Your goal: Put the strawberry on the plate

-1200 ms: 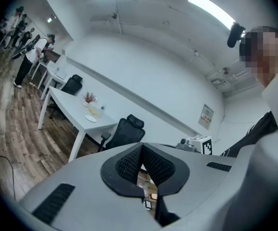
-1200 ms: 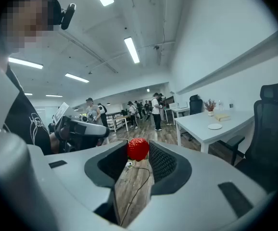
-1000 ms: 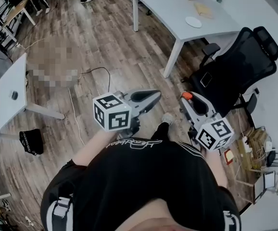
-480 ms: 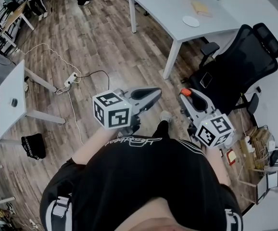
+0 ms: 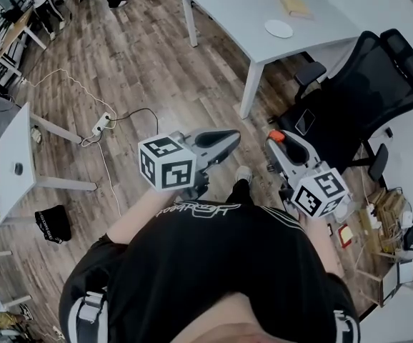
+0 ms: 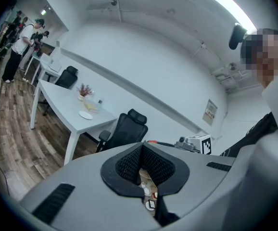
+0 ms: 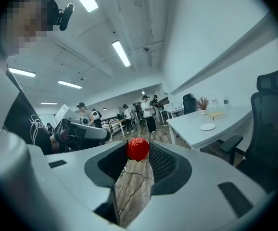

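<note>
While the right gripper (image 7: 139,153) is clamping the strawberry (image 7: 138,148) at its jaw tips, the left gripper (image 6: 141,150) is hanging beside it, jaws together, empty. The plate (image 5: 279,28) is sitting near the table (image 5: 235,6) edge, well ahead; open floor (image 5: 156,70) is lying between, a chair (image 5: 356,98) crowding the right

Head view shows only a sliver of strawberry (image 5: 279,140) between fingers of the right gripper (image 5: 277,146).
</note>
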Tool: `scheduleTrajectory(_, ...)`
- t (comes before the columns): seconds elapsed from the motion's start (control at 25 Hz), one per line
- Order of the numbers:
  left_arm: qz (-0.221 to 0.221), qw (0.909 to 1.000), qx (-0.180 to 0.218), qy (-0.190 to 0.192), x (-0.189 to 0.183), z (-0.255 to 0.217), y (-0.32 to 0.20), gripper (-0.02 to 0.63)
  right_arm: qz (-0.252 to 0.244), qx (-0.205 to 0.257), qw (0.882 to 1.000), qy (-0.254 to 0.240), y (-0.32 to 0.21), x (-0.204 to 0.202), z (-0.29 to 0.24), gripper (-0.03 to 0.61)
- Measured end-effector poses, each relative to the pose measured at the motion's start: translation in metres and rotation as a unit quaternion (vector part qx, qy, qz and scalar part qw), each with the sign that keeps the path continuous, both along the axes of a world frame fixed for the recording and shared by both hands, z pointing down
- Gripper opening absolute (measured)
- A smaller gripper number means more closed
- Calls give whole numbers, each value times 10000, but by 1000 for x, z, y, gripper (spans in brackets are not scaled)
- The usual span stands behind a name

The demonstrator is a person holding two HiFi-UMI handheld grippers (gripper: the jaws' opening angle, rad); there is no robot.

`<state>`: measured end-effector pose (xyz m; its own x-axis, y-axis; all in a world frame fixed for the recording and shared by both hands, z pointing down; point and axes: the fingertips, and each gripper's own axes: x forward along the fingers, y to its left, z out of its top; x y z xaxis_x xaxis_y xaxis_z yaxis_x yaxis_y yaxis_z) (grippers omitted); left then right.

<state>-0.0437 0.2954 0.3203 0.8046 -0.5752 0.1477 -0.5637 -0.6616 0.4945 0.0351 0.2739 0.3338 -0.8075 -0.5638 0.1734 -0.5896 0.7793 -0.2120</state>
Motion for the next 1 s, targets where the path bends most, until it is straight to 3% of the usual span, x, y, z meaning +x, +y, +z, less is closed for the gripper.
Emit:
scheduleTrajectory(0.2,50,9997,-232,-65,16,9,-60,6,31,-156,9999,-66,-61,15,6,133)
scheduleTrajectory(0.68,154,9993,-315,-112,72,1,-231,6,173,-171,9996,-111,-224,73,-7,133)
scheduleTrajectory(1.0,71,9995,-255,-166,90,-4,-293,6,125,-74,9998,-112,-289,93,-12,133)
